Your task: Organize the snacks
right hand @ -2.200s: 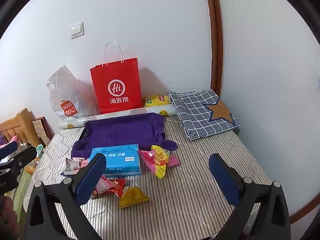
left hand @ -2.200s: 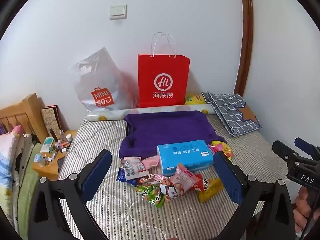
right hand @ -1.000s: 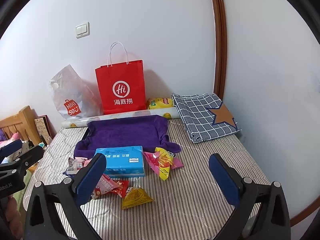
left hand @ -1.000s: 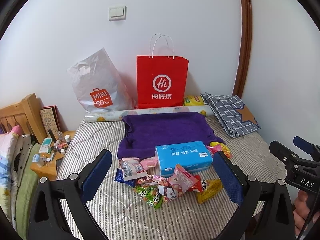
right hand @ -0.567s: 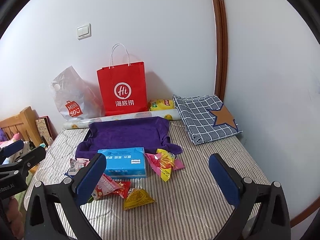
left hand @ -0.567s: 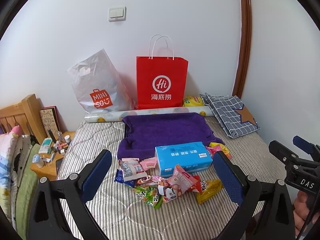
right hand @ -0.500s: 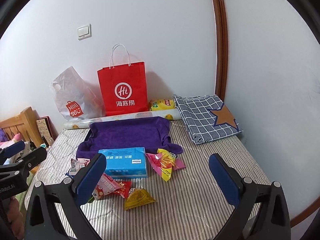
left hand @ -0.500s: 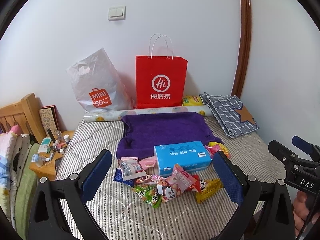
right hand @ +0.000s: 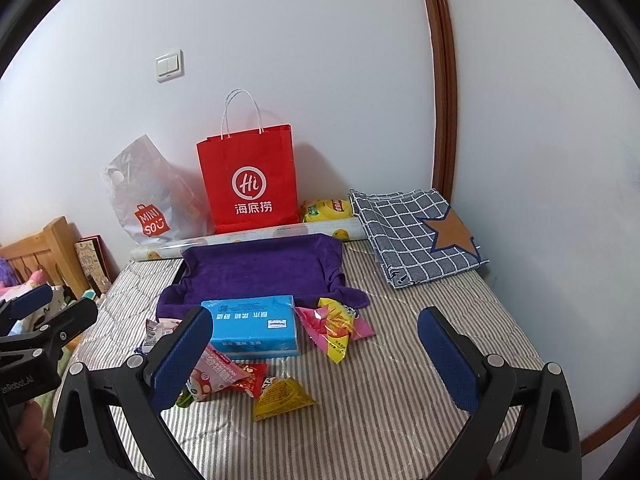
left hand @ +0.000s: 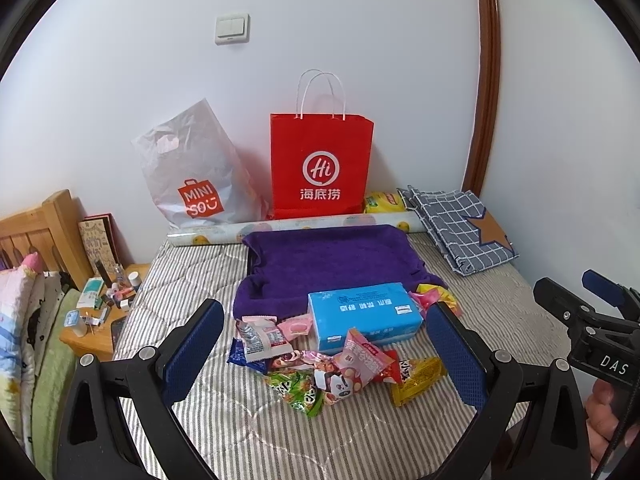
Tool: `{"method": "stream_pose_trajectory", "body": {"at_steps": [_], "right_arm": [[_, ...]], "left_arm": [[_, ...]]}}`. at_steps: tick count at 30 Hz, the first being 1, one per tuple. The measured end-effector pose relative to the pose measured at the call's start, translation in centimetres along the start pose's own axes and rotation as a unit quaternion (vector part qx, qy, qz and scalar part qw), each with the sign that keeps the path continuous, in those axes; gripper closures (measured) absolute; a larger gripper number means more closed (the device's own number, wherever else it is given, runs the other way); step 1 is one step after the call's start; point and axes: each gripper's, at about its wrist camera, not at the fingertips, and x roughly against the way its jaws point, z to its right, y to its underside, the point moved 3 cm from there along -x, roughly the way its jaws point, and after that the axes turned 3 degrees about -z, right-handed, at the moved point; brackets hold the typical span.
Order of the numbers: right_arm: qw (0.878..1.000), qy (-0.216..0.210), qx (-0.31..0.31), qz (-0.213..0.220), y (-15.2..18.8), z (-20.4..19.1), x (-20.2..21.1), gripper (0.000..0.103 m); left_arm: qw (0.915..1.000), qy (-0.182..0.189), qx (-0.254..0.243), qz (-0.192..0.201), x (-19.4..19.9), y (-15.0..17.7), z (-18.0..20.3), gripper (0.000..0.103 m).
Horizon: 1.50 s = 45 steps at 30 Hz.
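- The left tool [left hand: 326, 350] hangs above the near part of the bed [left hand: 192, 280], its two blue pads spread wide with nothing between them.
- The right tool [right hand: 316, 354] hangs beside it, also spread wide and empty.
- The snacks [left hand: 328, 364] lie in a loose heap on the striped mattress, just in front of a blue tissue box [left hand: 364, 314]; some packets touch the box.
- A yellow triangular packet [right hand: 282, 398] lies a little apart at the near side of the heap.
- A pink and yellow packet [right hand: 334, 324] lies just beside the right end of the box.
- Behind the box there is a purple towel [left hand: 332, 260] spread over a tray.
- Far back, a red paper bag [left hand: 320, 168] and a grey plastic bag [left hand: 192, 172] stand against the wall.
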Motion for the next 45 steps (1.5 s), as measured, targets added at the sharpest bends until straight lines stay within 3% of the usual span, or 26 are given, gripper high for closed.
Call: {"method": "stream_pose_trajectory", "body": {"at_steps": [45], "right_arm": [[1.000,-0.005,-0.001,0.001,0.37,-0.14,0.16,0.000]], "left_arm": [[1.0000,0.003,0.005,-0.001,-0.05,0.11,0.29,0.003]]}}
